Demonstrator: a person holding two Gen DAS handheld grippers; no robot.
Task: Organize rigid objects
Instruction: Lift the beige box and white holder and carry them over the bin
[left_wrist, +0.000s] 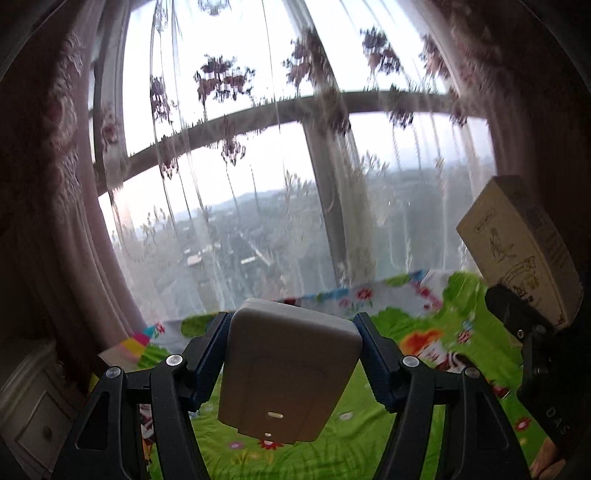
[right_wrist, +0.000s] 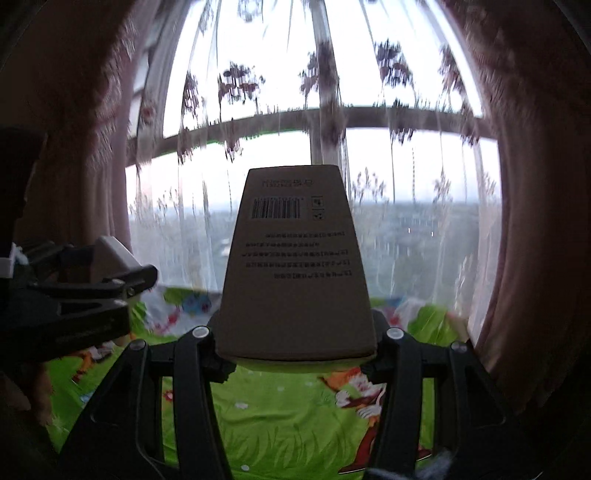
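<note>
My left claw (left_wrist: 291, 363) is raised and almost level, its fingers (left_wrist: 373, 354) clamped at both sides. My right claw (right_wrist: 295, 354), at three o'clock beside it, is level and clamped too.

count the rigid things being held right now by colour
grey: 1, the flat case in the left gripper
tan: 1, the cardboard box in the right gripper
total: 2
</note>
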